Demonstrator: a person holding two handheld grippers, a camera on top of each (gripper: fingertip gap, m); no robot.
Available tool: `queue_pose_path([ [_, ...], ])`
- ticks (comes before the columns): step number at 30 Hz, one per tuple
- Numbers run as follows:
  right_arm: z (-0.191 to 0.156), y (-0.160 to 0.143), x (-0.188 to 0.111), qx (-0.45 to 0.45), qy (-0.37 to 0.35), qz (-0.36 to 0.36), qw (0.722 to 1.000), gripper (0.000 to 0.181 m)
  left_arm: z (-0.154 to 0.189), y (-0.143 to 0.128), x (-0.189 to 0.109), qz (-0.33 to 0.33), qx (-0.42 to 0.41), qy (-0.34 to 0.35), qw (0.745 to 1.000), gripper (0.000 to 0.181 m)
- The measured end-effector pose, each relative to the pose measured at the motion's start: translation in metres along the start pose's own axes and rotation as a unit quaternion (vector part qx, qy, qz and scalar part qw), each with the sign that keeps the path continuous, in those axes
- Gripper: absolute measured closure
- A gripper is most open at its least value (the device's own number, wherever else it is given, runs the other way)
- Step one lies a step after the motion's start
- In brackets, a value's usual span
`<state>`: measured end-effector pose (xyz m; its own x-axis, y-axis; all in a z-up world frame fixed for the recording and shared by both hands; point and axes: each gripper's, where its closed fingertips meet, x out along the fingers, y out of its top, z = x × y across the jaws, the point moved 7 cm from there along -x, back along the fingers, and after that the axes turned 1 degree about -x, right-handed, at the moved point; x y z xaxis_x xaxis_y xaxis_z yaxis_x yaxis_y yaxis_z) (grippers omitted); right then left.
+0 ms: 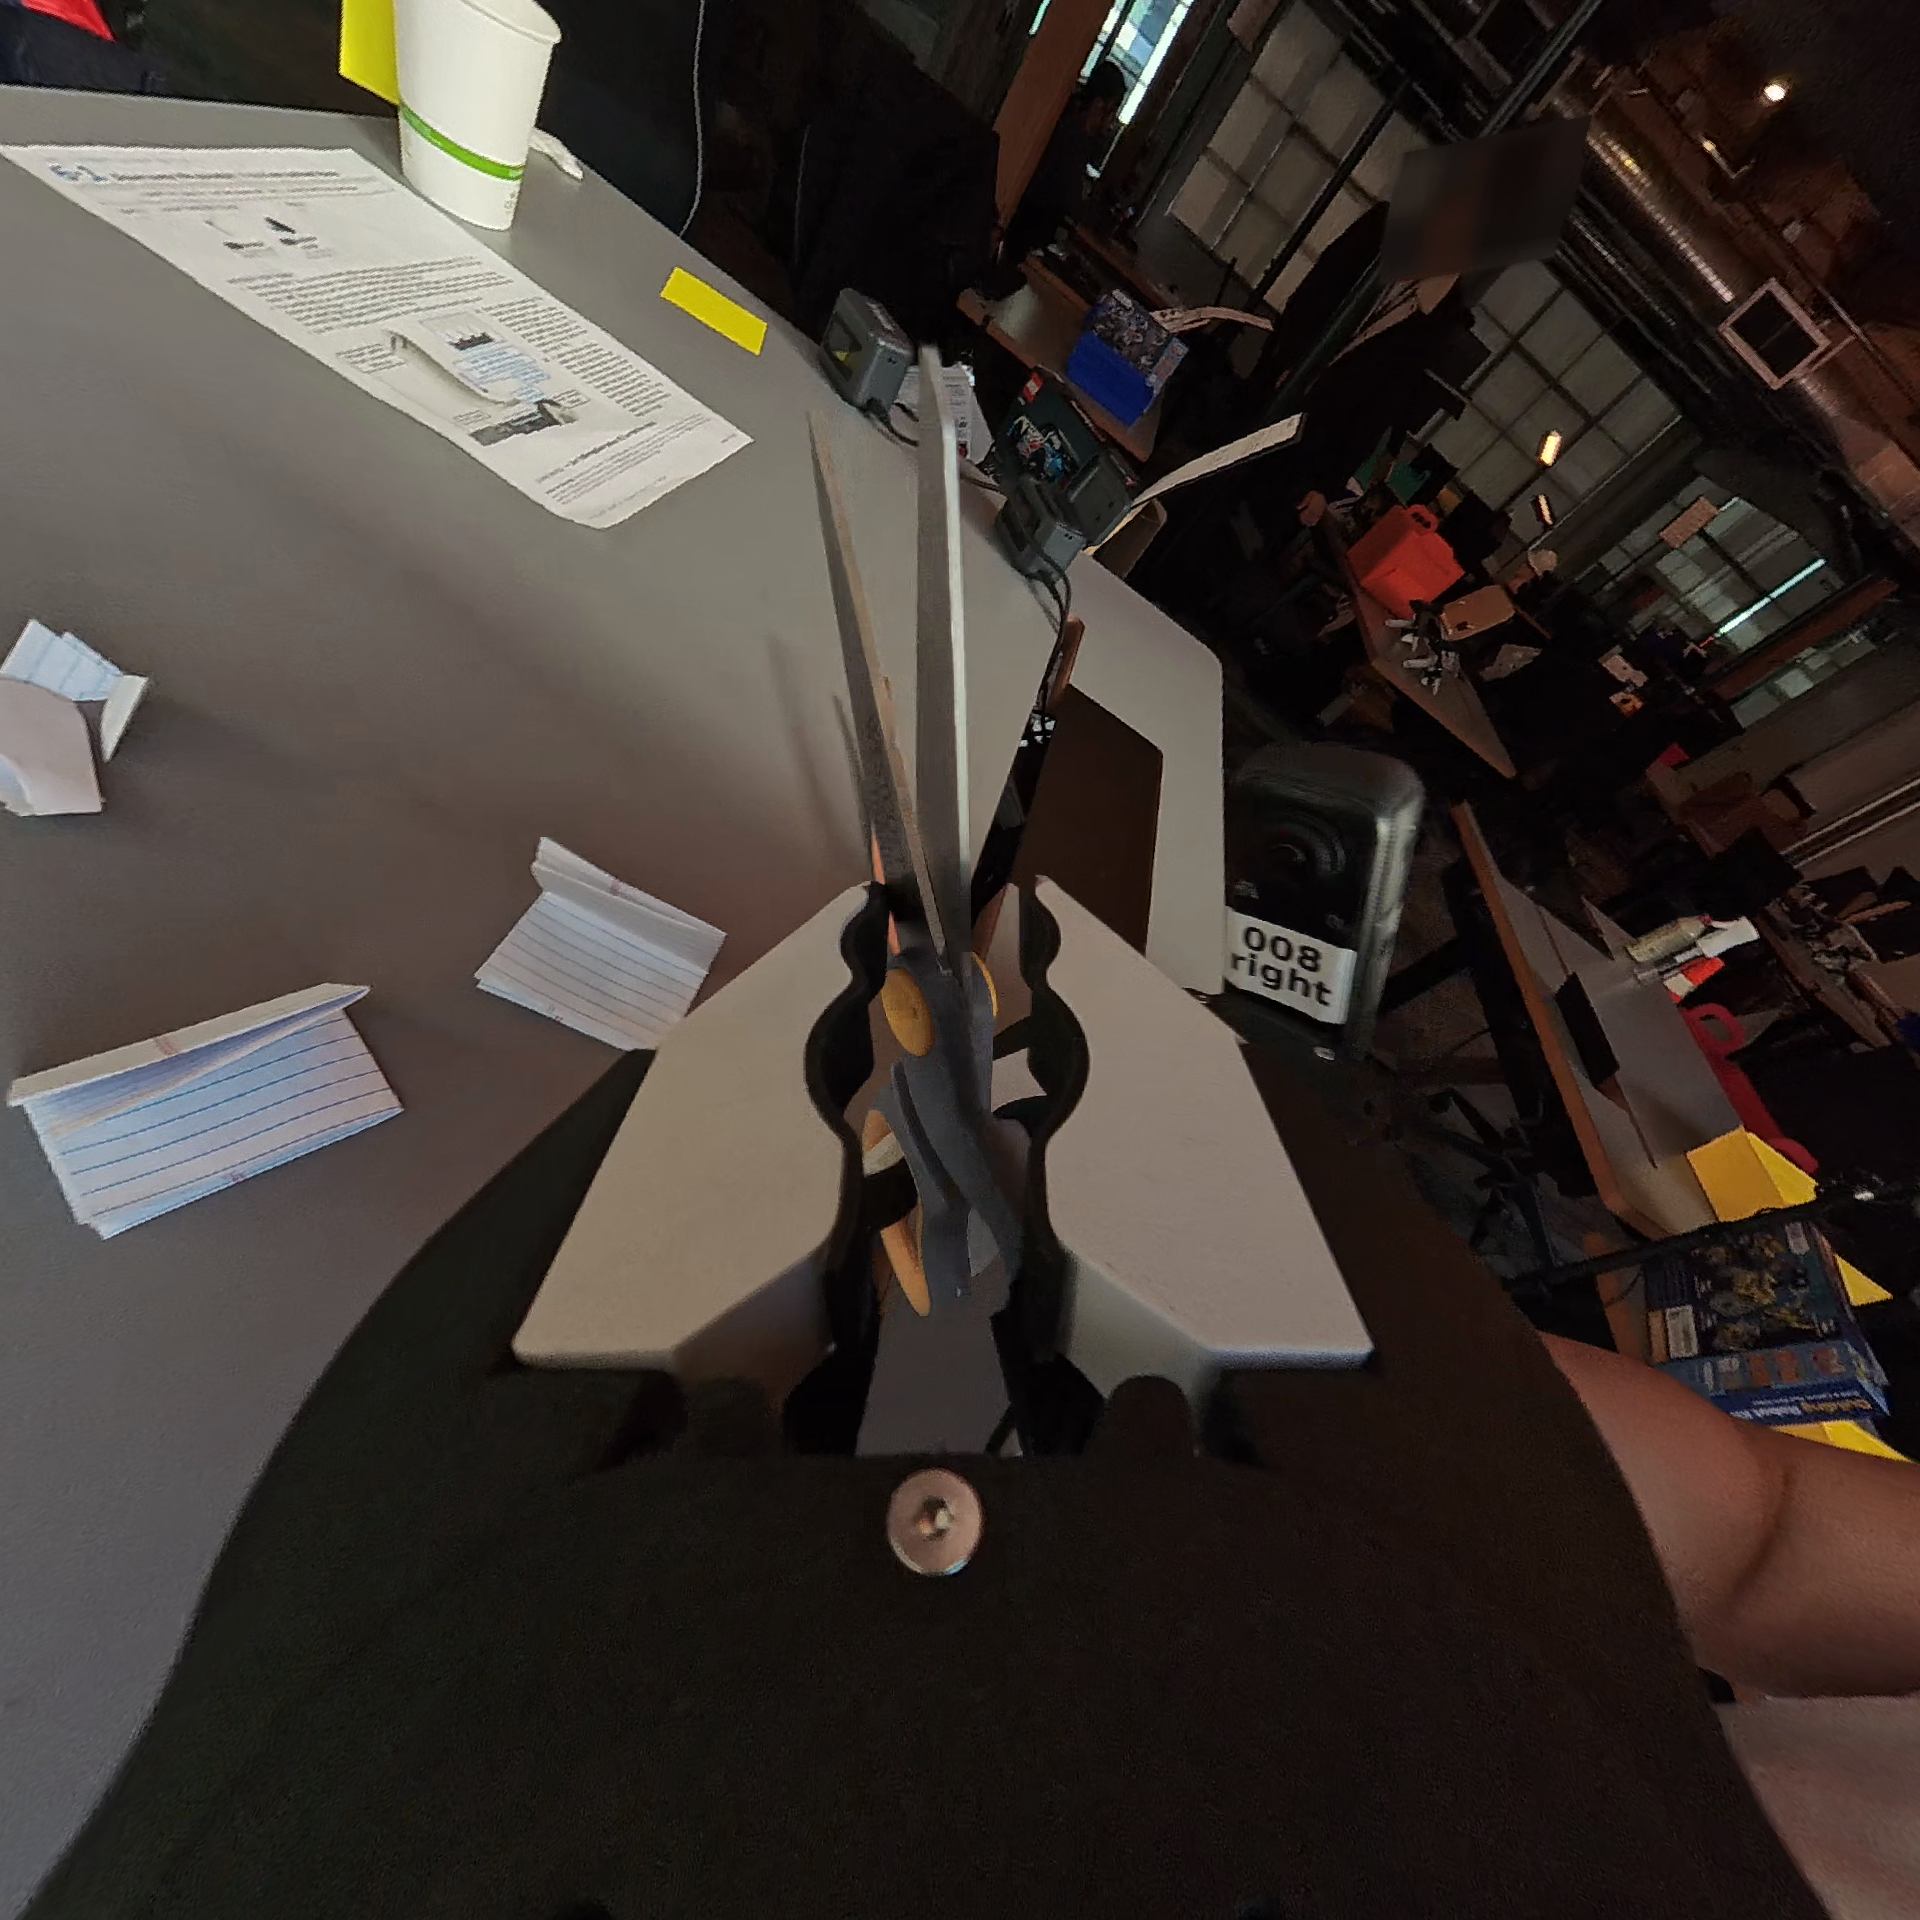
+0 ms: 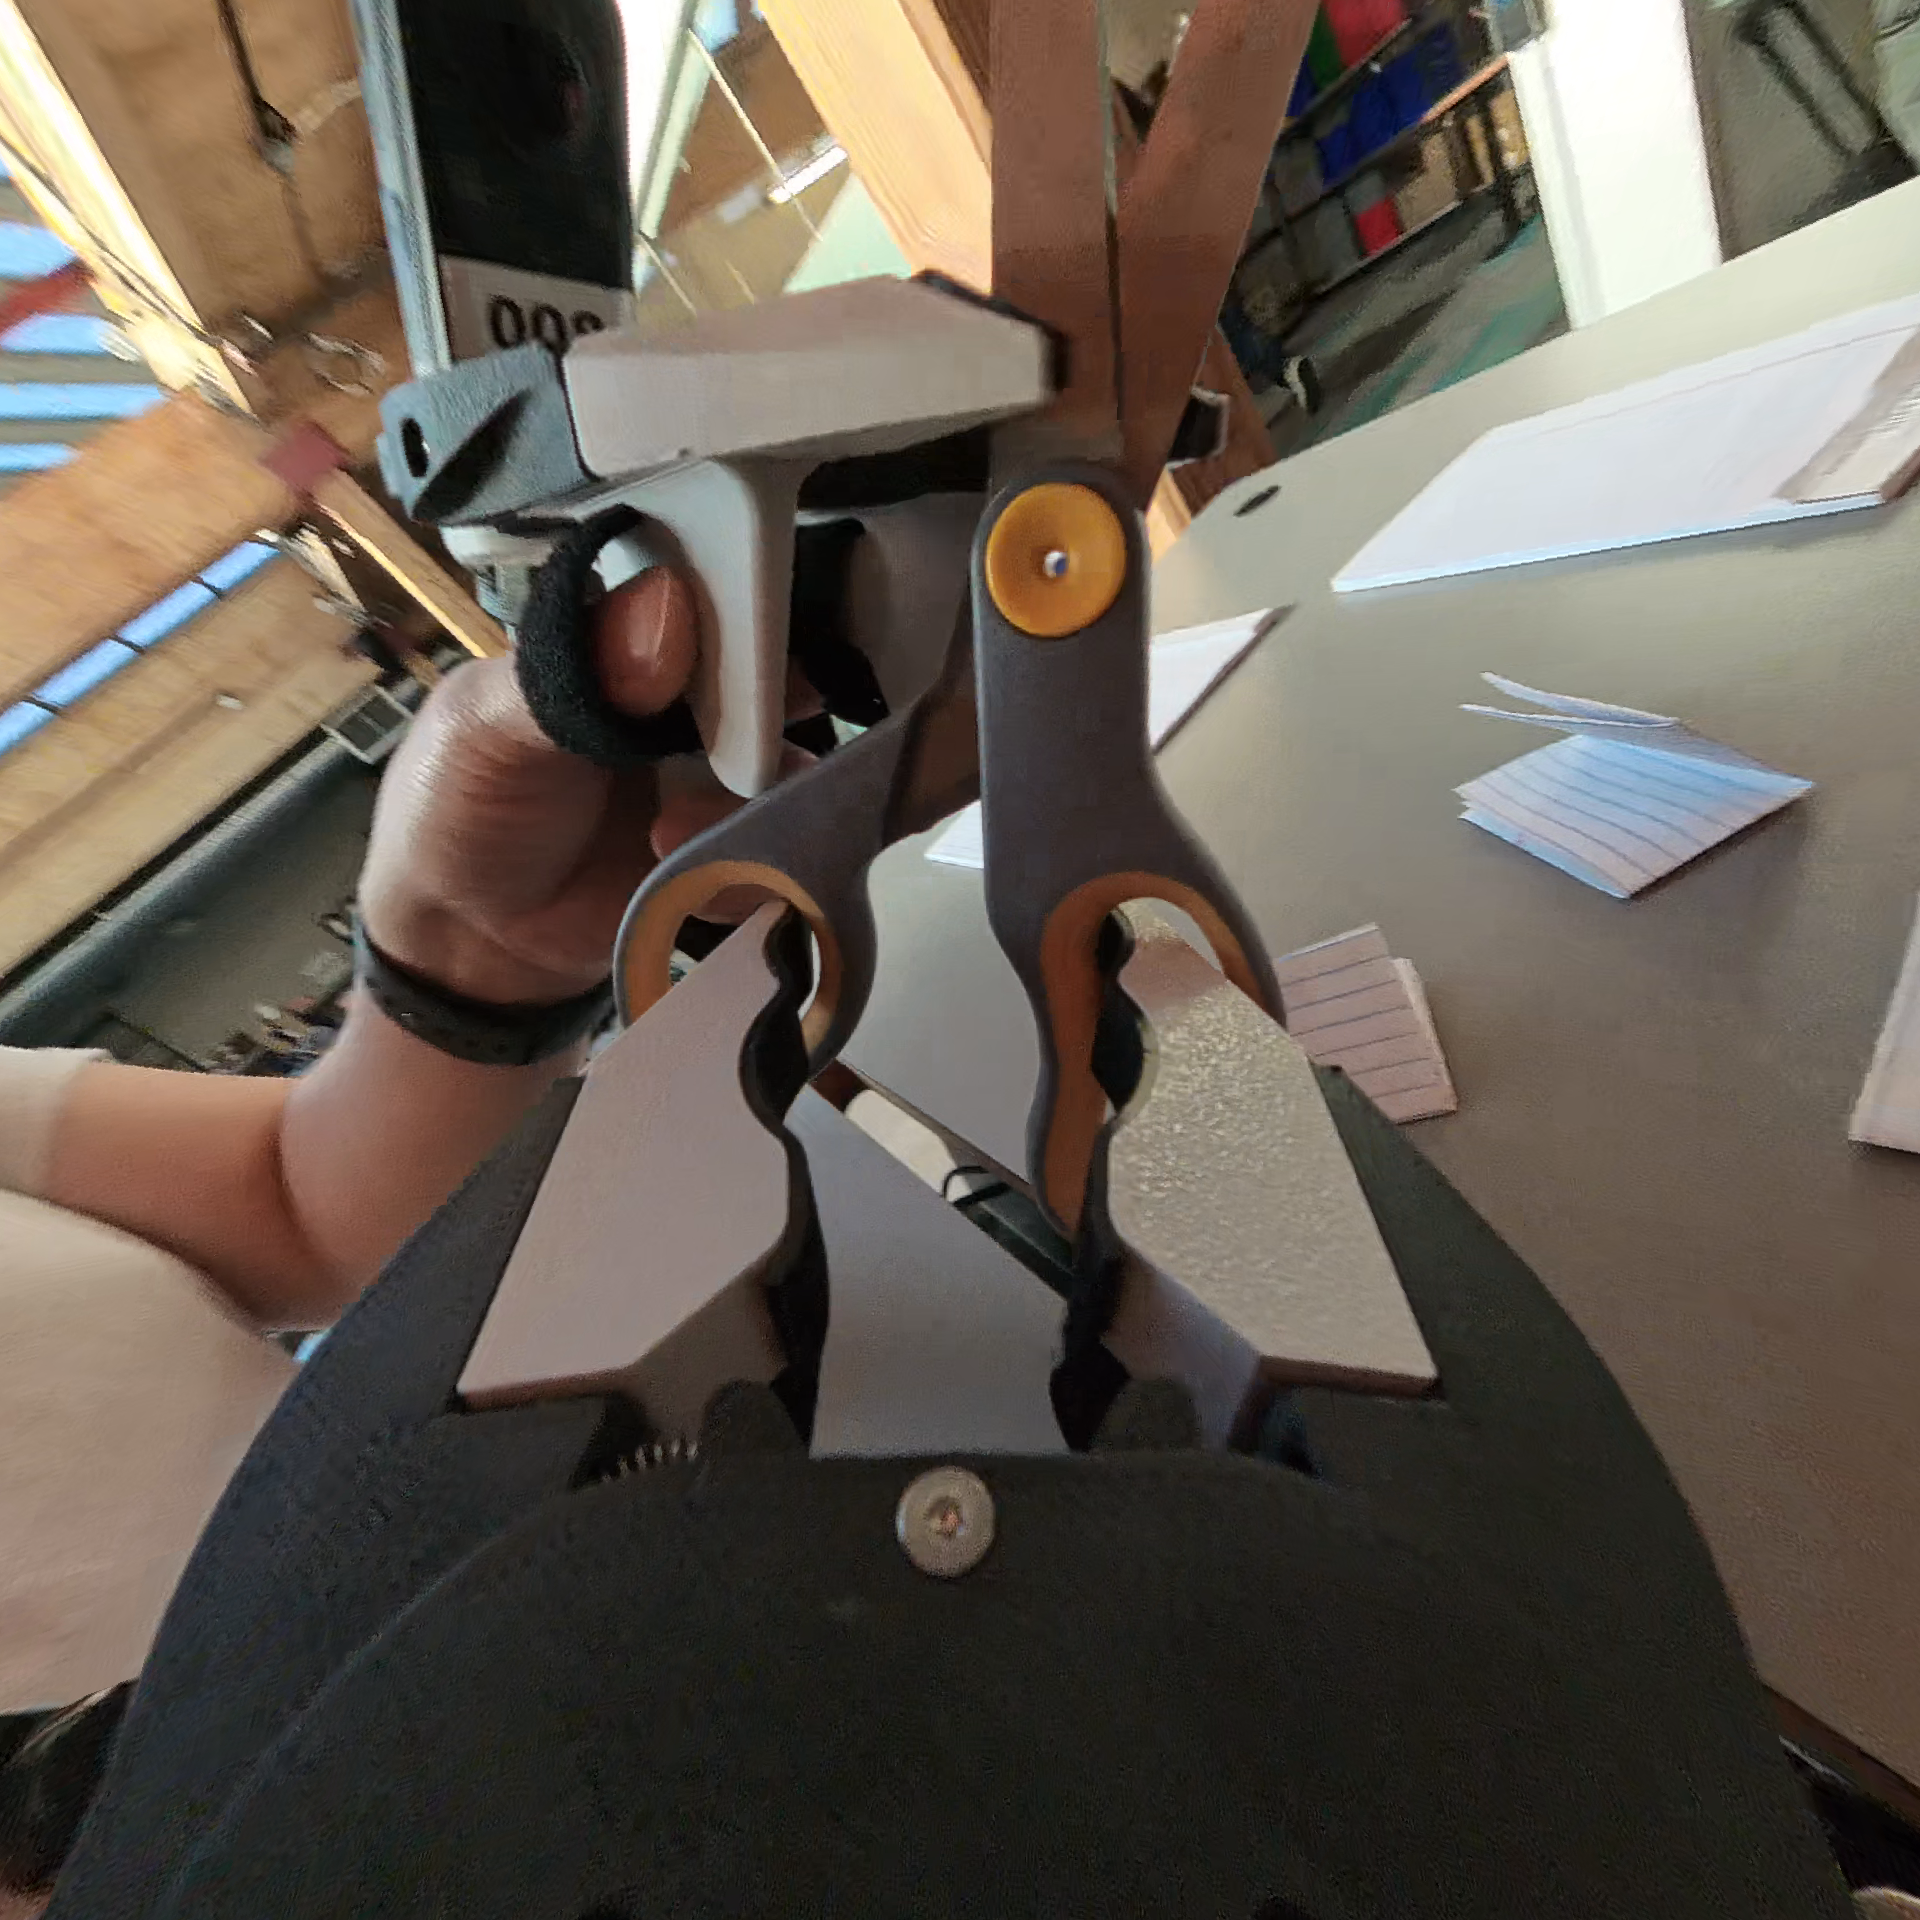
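Above the grey desk (image 1: pixel 312 582), left tongs (image 1: pixel 940 1039) pinch the scissors (image 1: pixel 940 665) at the pivot, blades slightly parted. Right tongs (image 2: pixel 951 977), spread apart, sit one finger in each handle loop, likely to work them. Folded lined cards (image 1: pixel 208 1101) lie below.

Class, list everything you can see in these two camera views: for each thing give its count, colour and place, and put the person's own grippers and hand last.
scissors: one, grey with orange trim, held in the air between both grippers, blades slightly apart
folded cards: three, white and lined, on the table's left part
printed sheet: one, white, far side of table
paper cup: one, white with green band, far edge
yellow strip: one, beside the sheet
table: one, grey
left gripper: shut on the scissors near the pivot
right gripper: open, one finger in each handle loop
hand: one, holding the left gripper
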<state>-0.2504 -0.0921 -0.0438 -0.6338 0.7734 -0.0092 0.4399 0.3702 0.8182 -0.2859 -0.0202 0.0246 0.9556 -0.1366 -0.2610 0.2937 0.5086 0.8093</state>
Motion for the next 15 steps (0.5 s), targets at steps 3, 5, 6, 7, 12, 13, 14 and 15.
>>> queue_pose_path([
  [3, 0.006, 0.0, -0.017, 0.039, 0.056, 0.019, 0.998, 0.132, 0.006, -0.004, 0.001, 0.004, -0.011, -0.028, 1.0, 0.156],
  [5, 0.01, -0.001, -0.027, 0.056, 0.078, 0.023, 0.995, 0.132, 0.008, -0.008, -0.001, 0.004, -0.02, -0.046, 0.999, 0.151],
  [6, 0.011, -0.001, -0.032, 0.061, 0.084, 0.024, 0.994, 0.132, 0.01, -0.01, -0.005, 0.005, -0.022, -0.054, 0.998, 0.149],
  [7, 0.011, -0.001, -0.037, 0.064, 0.085, 0.023, 0.994, 0.132, 0.01, -0.013, -0.01, 0.008, -0.021, -0.056, 0.998, 0.146],
  [12, 0.009, 0.006, -0.066, 0.052, 0.08, 0.011, 0.995, 0.132, -0.017, -0.046, -0.058, 0.004, 0.024, 0.057, 0.998, 0.133],
  [13, 0.006, 0.008, -0.073, 0.056, 0.086, 0.016, 0.995, 0.132, -0.027, -0.058, -0.068, -0.019, 0.032, 0.094, 0.995, 0.133],
  [14, 0.004, 0.009, -0.08, 0.058, 0.089, 0.022, 0.994, 0.132, -0.036, -0.07, -0.076, -0.047, 0.04, 0.128, 0.99, 0.134],
  [15, 0.003, 0.01, -0.088, 0.058, 0.086, 0.025, 0.994, 0.132, -0.043, -0.081, -0.083, -0.075, 0.046, 0.156, 0.984, 0.135],
])
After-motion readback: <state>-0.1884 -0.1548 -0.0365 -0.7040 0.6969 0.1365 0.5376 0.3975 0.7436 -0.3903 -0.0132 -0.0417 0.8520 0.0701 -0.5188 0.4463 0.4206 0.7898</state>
